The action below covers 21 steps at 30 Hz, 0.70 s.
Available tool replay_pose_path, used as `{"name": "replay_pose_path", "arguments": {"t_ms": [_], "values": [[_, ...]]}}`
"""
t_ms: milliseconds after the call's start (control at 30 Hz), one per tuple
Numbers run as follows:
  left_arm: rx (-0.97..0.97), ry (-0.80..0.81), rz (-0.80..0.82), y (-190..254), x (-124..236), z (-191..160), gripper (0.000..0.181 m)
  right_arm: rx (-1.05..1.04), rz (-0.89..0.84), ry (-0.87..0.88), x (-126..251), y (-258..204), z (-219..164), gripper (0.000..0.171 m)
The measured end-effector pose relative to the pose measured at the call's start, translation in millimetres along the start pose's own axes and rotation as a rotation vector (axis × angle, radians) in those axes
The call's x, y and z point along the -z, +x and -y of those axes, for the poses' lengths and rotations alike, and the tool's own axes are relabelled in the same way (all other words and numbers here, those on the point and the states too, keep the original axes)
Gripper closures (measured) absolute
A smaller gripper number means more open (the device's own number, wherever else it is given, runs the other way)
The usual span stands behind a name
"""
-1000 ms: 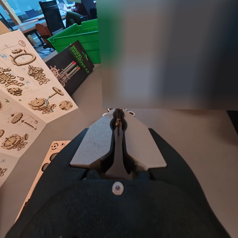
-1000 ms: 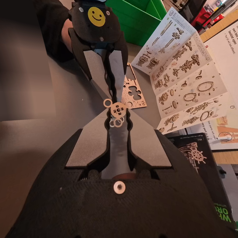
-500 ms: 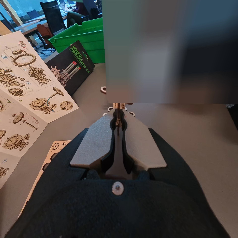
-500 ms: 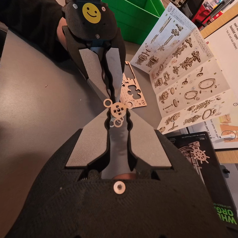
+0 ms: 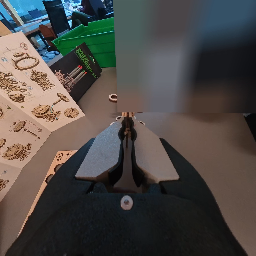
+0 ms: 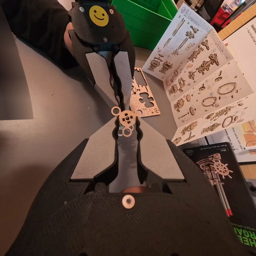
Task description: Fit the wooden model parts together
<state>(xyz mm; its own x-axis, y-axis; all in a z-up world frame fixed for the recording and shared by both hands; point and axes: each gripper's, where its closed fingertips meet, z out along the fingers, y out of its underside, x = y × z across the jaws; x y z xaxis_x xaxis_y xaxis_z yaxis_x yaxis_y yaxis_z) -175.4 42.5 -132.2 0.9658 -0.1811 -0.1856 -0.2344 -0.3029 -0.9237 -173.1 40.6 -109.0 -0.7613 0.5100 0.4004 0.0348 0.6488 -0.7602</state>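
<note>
Little has shifted since a second ago: the two grippers are kept tip to tip, while the left wrist view is swung slightly so that a loose wooden ring point(image 5: 113, 97) on the table point(image 5: 194, 145) is now uncovered beyond the blur. The right gripper point(image 6: 126, 121) is closed on the round wooden disc point(image 6: 126, 118), whose flat face, with its square slots, is turned towards the right wrist camera and whose two ring lobes stick out up-left and downward. Behind it a second, paler ring part is glimpsed, though how it sits cannot be made out. The left gripper point(image 5: 127, 121) is closed on a thin dark stick-like piece point(image 5: 126, 138), seen edge-on, with its long axis running straight along the fingers towards the disc. The coming move is judged to turn on that axis being kept square to the disc face and lined up with the centre hole. The punched-out parts sheet point(image 6: 144, 99) lies flat just beyond.
</note>
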Motion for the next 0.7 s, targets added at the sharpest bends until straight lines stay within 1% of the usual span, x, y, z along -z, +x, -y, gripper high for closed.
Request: {"name": "replay_pose_path", "arguments": {"t_ms": [200, 400, 533, 700], "values": [[0.027, 0.036, -0.014, 2.2, 1.7, 5.5, 0.181, -0.061, 0.053, 0.043, 3.6, 0.0, 4.1, 0.151], [0.007, 0.004, -0.01, 6.2, -2.2, 2.6, 0.181, -0.084, 0.09, 0.018, 4.1, -4.9, 0.0, 0.151], [0.051, 0.006, -0.022, 4.5, -1.8, 2.4, 0.181, -0.088, 0.091, 0.015, 2.8, -3.2, 0.5, 0.151], [0.121, 0.006, -0.031, 0.4, -0.7, 1.5, 0.181, -0.11, 0.121, -0.033, -1.0, 0.8, 1.1, 0.151]]}}
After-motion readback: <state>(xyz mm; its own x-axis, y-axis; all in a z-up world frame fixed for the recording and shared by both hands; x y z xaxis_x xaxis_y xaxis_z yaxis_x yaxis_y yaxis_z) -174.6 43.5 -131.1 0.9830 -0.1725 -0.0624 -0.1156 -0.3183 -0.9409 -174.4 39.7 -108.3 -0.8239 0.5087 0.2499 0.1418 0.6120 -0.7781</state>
